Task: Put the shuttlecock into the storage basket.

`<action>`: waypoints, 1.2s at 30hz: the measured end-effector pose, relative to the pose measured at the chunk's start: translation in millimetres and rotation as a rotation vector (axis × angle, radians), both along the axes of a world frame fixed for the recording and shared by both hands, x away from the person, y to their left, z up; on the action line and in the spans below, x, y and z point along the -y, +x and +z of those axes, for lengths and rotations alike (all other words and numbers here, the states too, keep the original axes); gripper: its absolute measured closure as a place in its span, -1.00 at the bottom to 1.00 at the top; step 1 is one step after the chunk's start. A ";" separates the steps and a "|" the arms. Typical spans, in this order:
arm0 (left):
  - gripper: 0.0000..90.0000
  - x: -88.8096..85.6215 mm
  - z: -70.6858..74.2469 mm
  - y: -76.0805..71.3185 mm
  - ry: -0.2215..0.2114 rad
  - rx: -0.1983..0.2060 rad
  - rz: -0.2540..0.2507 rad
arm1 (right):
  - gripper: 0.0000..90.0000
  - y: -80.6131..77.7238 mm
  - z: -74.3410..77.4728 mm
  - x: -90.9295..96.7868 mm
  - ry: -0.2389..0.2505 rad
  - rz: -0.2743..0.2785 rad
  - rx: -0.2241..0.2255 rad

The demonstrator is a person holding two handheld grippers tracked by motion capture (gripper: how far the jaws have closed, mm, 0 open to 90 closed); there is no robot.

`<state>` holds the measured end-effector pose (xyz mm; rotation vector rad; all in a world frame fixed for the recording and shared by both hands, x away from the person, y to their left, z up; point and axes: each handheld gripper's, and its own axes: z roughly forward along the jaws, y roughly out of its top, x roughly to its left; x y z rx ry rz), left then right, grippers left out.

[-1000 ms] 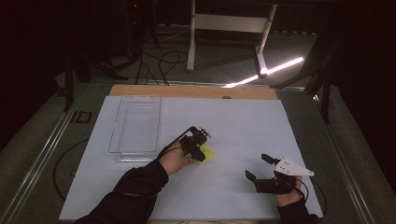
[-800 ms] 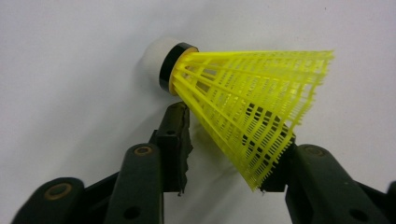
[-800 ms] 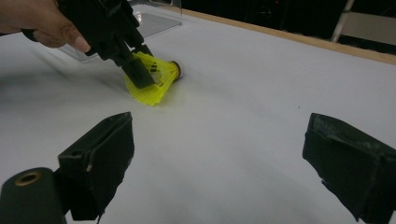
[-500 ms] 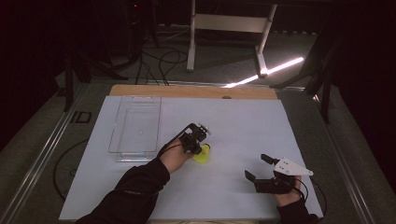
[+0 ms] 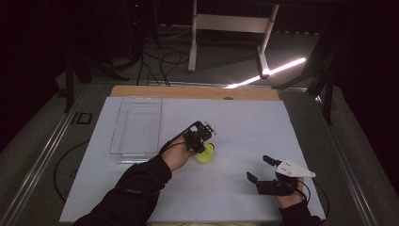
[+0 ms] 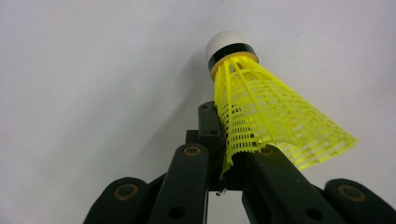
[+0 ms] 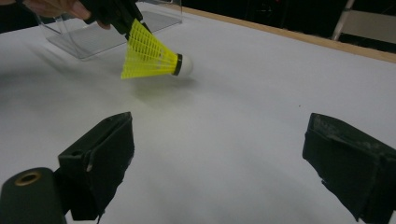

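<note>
A yellow shuttlecock (image 5: 205,154) with a white cork tip lies near the middle of the white mat. My left gripper (image 5: 200,146) is shut on the edge of its mesh skirt. In the left gripper view the skirt (image 6: 261,107) is pinched between the jaws and the cork points away toward the mat. My right gripper (image 5: 259,168) rests at the front right of the mat, open, with nothing between its jaws. In the right gripper view the shuttlecock (image 7: 149,53) hangs just over the mat, cork to the right, under the left gripper (image 7: 130,25); the right gripper (image 7: 219,140) gapes wide in front.
A clear plastic tray (image 5: 114,141) stands on the mat's left, just beyond the left hand. A wooden strip (image 5: 193,92) borders the mat's far edge. A white stand (image 5: 261,52) and cables sit on the dark floor behind.
The left gripper has shifted slightly at the shuttlecock and now pinches its skirt. The right gripper has stayed where it was.
</note>
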<state>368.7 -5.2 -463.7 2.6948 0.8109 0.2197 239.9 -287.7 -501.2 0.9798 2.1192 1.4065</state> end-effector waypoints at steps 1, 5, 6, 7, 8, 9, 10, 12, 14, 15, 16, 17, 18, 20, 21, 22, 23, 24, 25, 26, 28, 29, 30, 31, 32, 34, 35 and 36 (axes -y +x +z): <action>1.00 0.4 1.8 -0.5 0.004 0.002 -0.013 | -0.80 0.1 0.0 0.1 0.001 0.000 0.000; 1.00 1.1 8.9 -1.6 0.006 -0.005 -0.029 | -0.80 0.5 -0.4 -0.1 0.001 0.001 -0.001; 1.00 1.4 10.0 -2.0 0.007 -0.005 -0.032 | -0.80 0.3 -0.2 -0.2 -0.001 0.001 0.001; 1.00 1.6 12.1 -2.8 0.016 -0.001 -0.046 | -0.80 0.1 0.0 -0.4 -0.001 0.001 0.000; 1.00 1.4 13.5 -3.0 0.019 0.003 -0.047 | -0.80 0.1 0.1 -0.4 0.000 0.001 -0.001; 1.00 0.9 15.4 -3.5 0.020 0.008 -0.047 | -0.80 0.1 0.0 -0.2 -0.001 0.001 0.000; 1.00 0.2 16.5 -3.4 0.015 0.009 -0.049 | -0.80 0.3 0.0 0.0 -0.001 0.000 0.000; 1.00 -1.8 19.3 -3.2 0.014 0.012 -0.047 | -0.80 0.3 0.0 0.1 0.000 -0.001 -0.001; 1.00 -3.4 21.0 -2.5 0.009 0.007 -0.051 | -0.80 0.3 0.0 0.1 0.000 -0.001 0.000; 1.00 -5.9 23.7 -2.4 0.011 0.013 -0.048 | -0.80 0.2 0.2 0.1 0.002 -0.002 -0.001; 1.00 -6.9 24.8 -2.1 0.011 0.012 -0.047 | -0.80 0.2 0.2 0.0 0.001 -0.002 0.000; 1.00 -8.1 26.4 -1.9 0.010 0.013 -0.049 | -0.80 0.3 0.2 0.0 0.001 -0.002 0.000; 1.00 -9.2 28.0 -1.7 0.002 0.016 -0.039 | -0.80 0.4 0.1 -0.1 0.000 -0.002 -0.001; 1.00 -11.7 32.0 -0.9 -0.006 0.024 -0.038 | -0.80 0.4 0.1 -0.4 0.000 -0.002 -0.001; 1.00 -12.8 34.1 -0.9 -0.011 0.027 -0.034 | -0.80 0.5 0.0 -0.4 0.001 -0.001 -0.002; 1.00 -14.1 36.2 -0.6 -0.022 0.026 -0.034 | -0.80 0.7 -0.1 -0.5 0.001 0.000 -0.003; 1.00 -15.6 38.5 0.0 -0.030 0.021 -0.034 | -0.80 0.8 -0.3 -0.6 0.000 0.000 -0.005; 1.00 -17.2 40.9 0.4 -0.033 0.024 -0.028 | -0.80 1.0 -0.5 -0.8 0.000 0.000 -0.007; 1.00 -18.9 43.3 1.1 -0.031 0.025 -0.029 | -0.80 1.1 -0.6 -1.0 -0.001 0.000 -0.008; 1.00 -20.6 45.7 1.7 -0.030 0.030 -0.027 | -0.80 1.1 -0.7 -1.2 -0.002 0.000 -0.007; 1.00 -24.3 50.5 3.5 -0.030 0.038 -0.020 | -0.80 1.0 -0.5 -1.4 -0.001 0.000 -0.006; 1.00 -26.0 52.8 4.0 -0.033 0.046 -0.017 | -0.80 0.9 -0.4 -1.3 -0.001 0.000 -0.006; 1.00 -27.6 55.1 4.5 -0.031 0.047 -0.013 | -0.80 0.9 -0.3 -1.3 -0.002 -0.001 -0.006; 1.00 -28.8 57.2 4.9 -0.027 0.049 -0.014 | -0.80 1.0 -0.4 -1.3 -0.002 -0.002 -0.007; 1.00 -30.2 59.4 5.5 -0.025 0.057 -0.010 | -0.80 1.0 -0.4 -1.4 -0.002 -0.002 -0.007; 1.00 -33.1 63.2 6.8 -0.018 0.061 -0.007 | -0.80 1.1 -0.6 -1.4 -0.004 -0.002 -0.007; 1.00 -34.7 65.0 7.5 -0.019 0.064 -0.001 | -0.80 1.1 -0.6 -1.5 -0.003 -0.001 -0.007; 1.00 -36.5 66.8 8.3 -0.017 0.067 0.004 | -0.80 1.1 -0.5 -1.5 -0.005 -0.002 -0.006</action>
